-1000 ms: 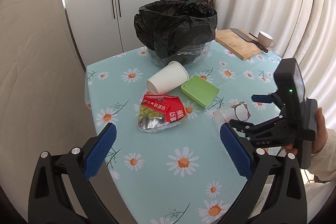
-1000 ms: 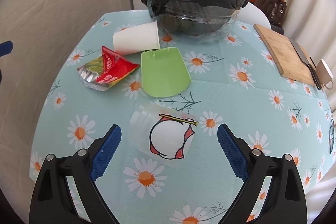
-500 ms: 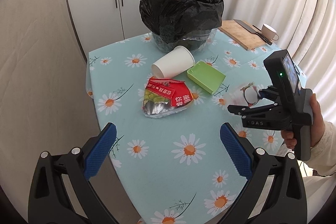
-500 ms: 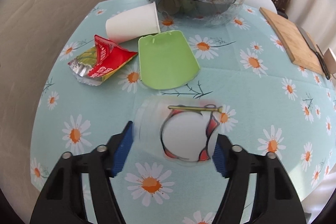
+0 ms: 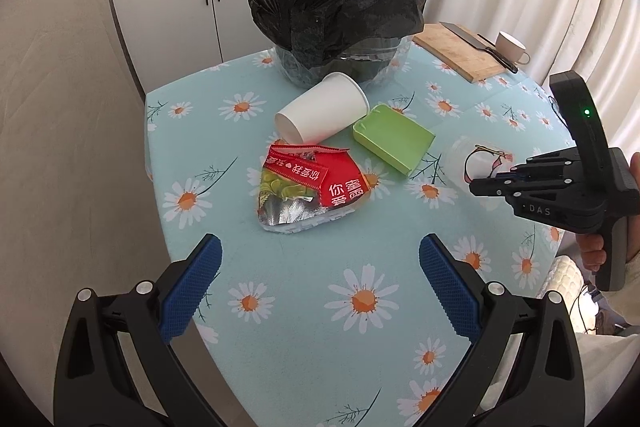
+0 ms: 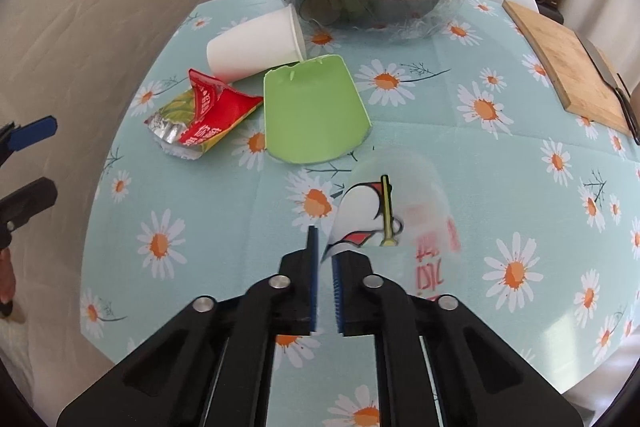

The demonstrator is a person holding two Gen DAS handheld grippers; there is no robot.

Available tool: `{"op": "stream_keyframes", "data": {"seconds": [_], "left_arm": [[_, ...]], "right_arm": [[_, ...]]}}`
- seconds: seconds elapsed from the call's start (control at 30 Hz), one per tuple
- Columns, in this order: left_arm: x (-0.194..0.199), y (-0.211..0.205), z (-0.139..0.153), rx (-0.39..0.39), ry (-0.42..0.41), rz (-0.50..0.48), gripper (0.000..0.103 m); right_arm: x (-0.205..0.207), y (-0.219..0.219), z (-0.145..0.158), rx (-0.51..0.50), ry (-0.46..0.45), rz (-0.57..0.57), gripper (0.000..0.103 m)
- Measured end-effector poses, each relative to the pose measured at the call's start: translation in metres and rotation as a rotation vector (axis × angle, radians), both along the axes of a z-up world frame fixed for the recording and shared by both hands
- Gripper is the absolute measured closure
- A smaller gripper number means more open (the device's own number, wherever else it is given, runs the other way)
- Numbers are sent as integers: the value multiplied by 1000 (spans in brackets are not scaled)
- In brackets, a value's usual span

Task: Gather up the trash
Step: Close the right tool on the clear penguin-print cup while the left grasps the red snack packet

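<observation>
My right gripper (image 6: 324, 259) is shut on the edge of a clear plastic cup (image 6: 394, 211) with a printed picture, and the cup looks squashed; both also show in the left wrist view, the gripper (image 5: 480, 185) and the cup (image 5: 466, 159). My left gripper (image 5: 318, 275) is open and empty over the table's near edge, short of a red snack wrapper (image 5: 310, 187). A white paper cup (image 5: 322, 109) lies on its side beside a green plastic tray (image 5: 392, 139). A bin lined with a black bag (image 5: 336, 11) stands at the back.
The table has a daisy-print cloth (image 5: 304, 307). A wooden cutting board (image 5: 460, 53) with a knife (image 5: 478, 45) and a white mug (image 5: 512, 47) sit at the back right. A wall and white cabinet doors stand to the left and behind.
My right gripper closed from wide open onto the clear cup and squashed it. The left gripper drew back and rose a little, still open.
</observation>
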State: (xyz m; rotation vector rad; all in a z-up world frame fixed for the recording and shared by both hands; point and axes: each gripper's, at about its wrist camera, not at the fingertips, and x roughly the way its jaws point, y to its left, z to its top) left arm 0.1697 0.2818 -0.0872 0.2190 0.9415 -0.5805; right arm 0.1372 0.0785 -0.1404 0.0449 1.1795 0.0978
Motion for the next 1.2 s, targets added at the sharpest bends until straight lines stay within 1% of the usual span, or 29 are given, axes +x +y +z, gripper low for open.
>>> {"op": "stream_keyframes", "data": {"seconds": [0.17, 0.43, 0.57, 0.73, 0.83, 0.97, 1.1, 1.13, 1.17, 1.2], "left_arm": [[13, -6, -13, -3, 27, -11, 6], [43, -15, -33, 3, 67, -23, 6], [57, -28, -44, -12, 106, -46, 6], [72, -47, -66, 30, 137, -56, 6], [80, -55, -76, 47, 144, -44, 6], [87, -60, -86, 88, 135, -34, 6], [94, -59, -92, 97, 137, -13, 6], [94, -58, -92, 94, 129, -8, 7], [94, -56, -90, 92, 116, -5, 13], [93, -55, -89, 91, 114, -5, 15]], "right_arm": [[0, -7, 5, 24, -3, 11, 102], [-8, -19, 16, 67, -24, -20, 102], [-13, -22, 21, 79, -21, -29, 102], [-25, -34, 31, 88, -35, -57, 102], [-30, -43, 34, 89, -38, -73, 102], [-34, -51, 37, 87, -50, -88, 102], [-35, -55, 39, 83, -60, -80, 102], [-35, -56, 40, 81, -58, -76, 102], [-35, -57, 40, 76, -57, -71, 102], [-36, -58, 41, 72, -56, -67, 102]]}}
